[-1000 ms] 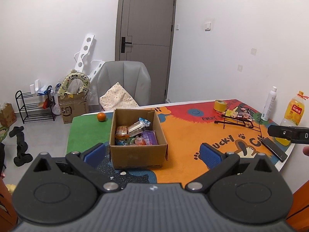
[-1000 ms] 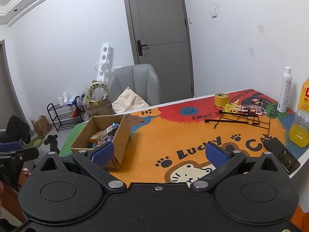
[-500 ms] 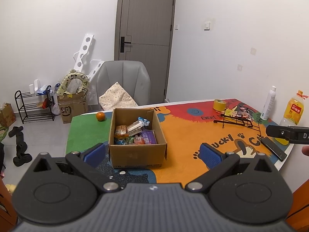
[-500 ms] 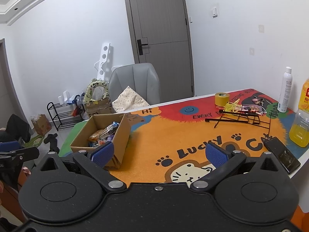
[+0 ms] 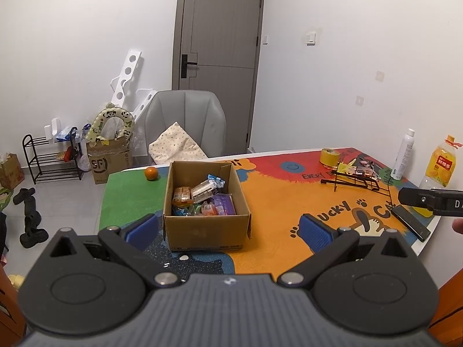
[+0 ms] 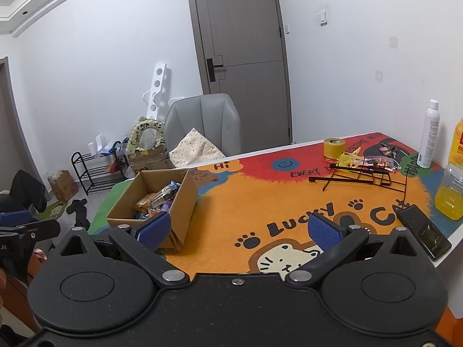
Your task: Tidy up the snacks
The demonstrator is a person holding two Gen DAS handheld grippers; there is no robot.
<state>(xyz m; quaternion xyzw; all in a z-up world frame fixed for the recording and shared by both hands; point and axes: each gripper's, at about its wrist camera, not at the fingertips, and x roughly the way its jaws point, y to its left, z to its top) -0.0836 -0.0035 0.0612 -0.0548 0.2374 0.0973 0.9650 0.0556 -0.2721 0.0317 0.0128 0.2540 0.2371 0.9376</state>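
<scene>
An open cardboard box [image 5: 206, 230] stands on the colourful table mat, with several wrapped snacks [image 5: 202, 199] inside. It also shows at the left of the right wrist view [image 6: 179, 202]. A black wire rack [image 5: 354, 180] lies on the mat at the right, also in the right wrist view [image 6: 358, 175]. My left gripper [image 5: 228, 227] is open and empty, held just in front of the box. My right gripper [image 6: 237, 228] is open and empty over the mat, to the right of the box.
An orange [image 5: 151, 173] lies on the green part of the mat behind the box. A yellow tape roll [image 6: 334, 147], a white spray bottle [image 6: 429, 134], an oil bottle [image 6: 453, 179] and a black phone [image 6: 424, 231] stand near the right edge. A grey chair [image 5: 185, 127] is behind the table.
Both grippers have drifted back slightly, so the box and table look a little further away. Both stay open and empty.
</scene>
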